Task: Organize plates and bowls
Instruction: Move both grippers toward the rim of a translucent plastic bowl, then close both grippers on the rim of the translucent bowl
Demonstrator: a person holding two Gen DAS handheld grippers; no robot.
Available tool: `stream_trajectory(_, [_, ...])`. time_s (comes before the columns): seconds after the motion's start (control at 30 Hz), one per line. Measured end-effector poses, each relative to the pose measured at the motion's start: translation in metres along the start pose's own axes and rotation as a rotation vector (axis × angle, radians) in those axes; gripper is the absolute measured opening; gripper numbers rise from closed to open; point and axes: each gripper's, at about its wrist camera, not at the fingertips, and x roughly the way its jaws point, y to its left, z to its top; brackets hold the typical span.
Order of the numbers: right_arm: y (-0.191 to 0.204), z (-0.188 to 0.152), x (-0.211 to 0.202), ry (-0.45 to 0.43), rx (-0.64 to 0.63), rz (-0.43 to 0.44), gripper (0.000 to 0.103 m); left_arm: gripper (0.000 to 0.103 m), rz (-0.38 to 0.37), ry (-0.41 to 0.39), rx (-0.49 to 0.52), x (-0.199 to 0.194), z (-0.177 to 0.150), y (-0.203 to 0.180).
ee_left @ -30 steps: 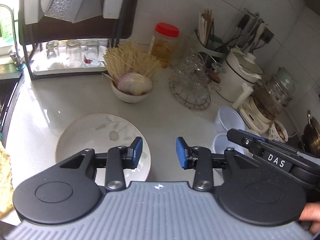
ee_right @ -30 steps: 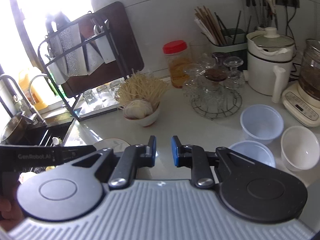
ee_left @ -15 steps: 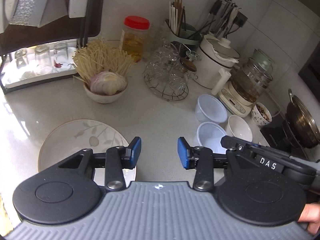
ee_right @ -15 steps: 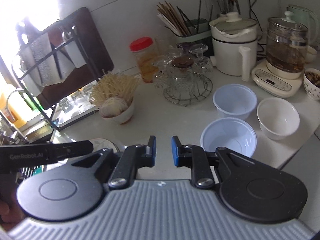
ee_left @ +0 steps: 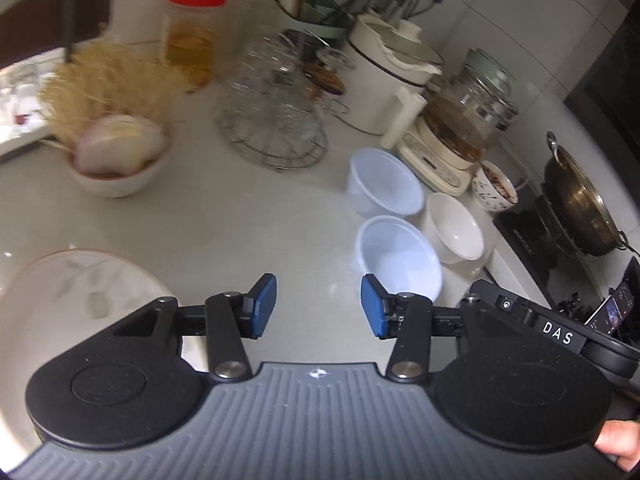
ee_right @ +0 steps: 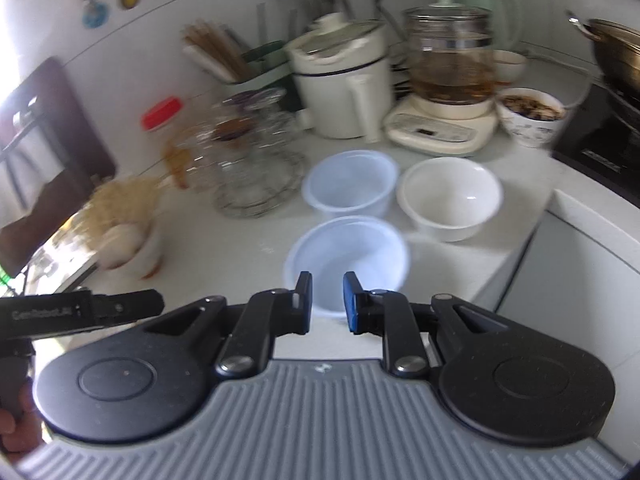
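The near bowl (ee_right: 347, 258), a translucent plastic one, sat on the counter (ee_right: 240, 240) right ahead of the right gripper (ee_right: 327, 302), whose blue pads stood narrowly apart with nothing between them, just short of its near rim. Behind the near bowl stood a second plastic bowl (ee_right: 349, 186), and right of that a white bowl (ee_right: 450, 198), all close together. Left of the near bowl, the left gripper (ee_left: 318, 306) hung over bare counter, pads wide apart and holding nothing. Farther left lay the plate (ee_left: 76, 288) with a leaf print. Beyond the near bowl stood a wire rack (ee_right: 256, 184) of glassware, then a white cooker (ee_right: 344, 92)
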Motion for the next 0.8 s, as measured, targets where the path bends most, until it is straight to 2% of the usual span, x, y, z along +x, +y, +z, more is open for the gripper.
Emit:
stream_trajectory(0.03, [-0.006, 0.001, 0.002, -0.006, 0.013, -0.012, 0.021, 0.054, -0.006, 0.005, 0.006, 0.007, 0.001, -0.003])
stream_trajectory(0.13, [-0.025, 0.004, 0.012, -0.015, 0.060, -0.018, 0.054, 0.054, -0.031, 0.033, -0.004, 0.033, 0.003, -0.011])
stream_trajectory(0.17, [-0.031, 0.005, 0.017, -0.016, 0.074, -0.015, 0.056, 0.054, -0.036, 0.040, -0.009, 0.040, 0.004, -0.013])
stream_trajectory(0.4, [-0.062, 0.007, 0.058, 0.032, 0.107, 0.024, 0.056, 0.054, -0.045, 0.087, -0.071, 0.091, 0.007, -0.024])
stream_trajectory(0.7, [-0.084, 0.007, 0.096, 0.080, 0.150, 0.056, 0.055, 0.054, -0.026, 0.114, -0.058, 0.124, 0.009, -0.035])
stream_trajectory(0.8, [-0.089, 0.006, 0.102, 0.092, 0.157, 0.071, 0.048, 0.054, -0.030, 0.115, -0.072, 0.135, 0.008, -0.038])
